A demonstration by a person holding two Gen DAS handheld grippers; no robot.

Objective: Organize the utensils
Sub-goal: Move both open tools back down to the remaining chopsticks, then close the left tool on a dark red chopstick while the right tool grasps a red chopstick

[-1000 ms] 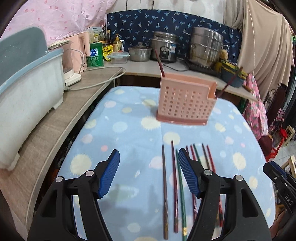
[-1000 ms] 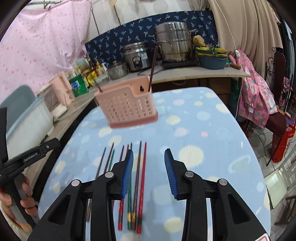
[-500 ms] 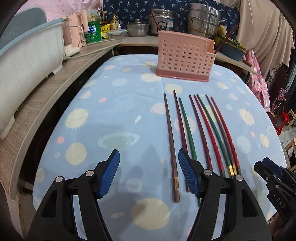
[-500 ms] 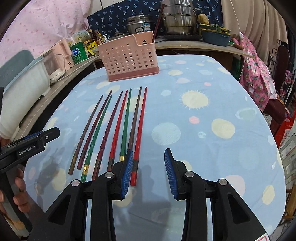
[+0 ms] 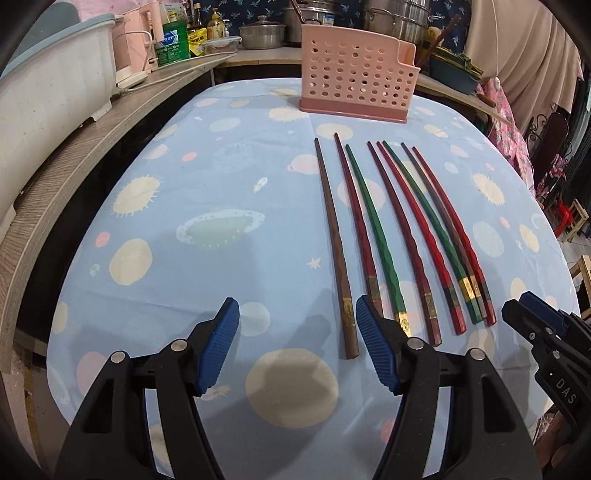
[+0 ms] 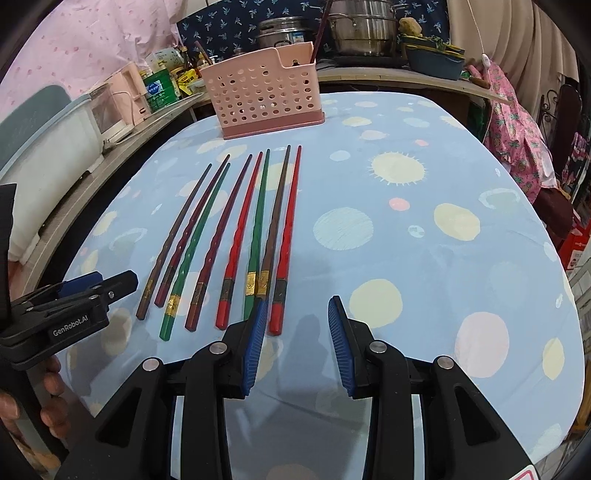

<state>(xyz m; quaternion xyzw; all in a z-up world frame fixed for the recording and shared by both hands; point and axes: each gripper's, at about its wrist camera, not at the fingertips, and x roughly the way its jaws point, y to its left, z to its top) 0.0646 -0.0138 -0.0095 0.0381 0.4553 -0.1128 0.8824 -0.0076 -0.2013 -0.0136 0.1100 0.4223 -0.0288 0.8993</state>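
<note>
Several chopsticks lie side by side on the blue patterned tablecloth [image 5: 207,192]: a brown one [image 5: 334,240] leftmost, then dark red, green [image 5: 373,229] and red ones [image 6: 284,240]. A pink perforated utensil holder [image 5: 356,88] stands at the far end, also in the right wrist view [image 6: 264,99]. My left gripper [image 5: 297,345] is open and empty, just short of the near end of the brown chopstick. My right gripper [image 6: 295,341] is open and empty, near the ends of the rightmost chopsticks.
A wooden counter [image 5: 55,184] runs along the left with a white tub [image 5: 48,85], a pink appliance and bottles. Steel pots [image 6: 360,27] and a blue basin stand behind the holder. The table edge drops off at the right, by a chair.
Both grippers have come down and back toward the near ends of the chopsticks; the views now look lower across the table. Both stay open. The chopsticks and holder have not moved.
</note>
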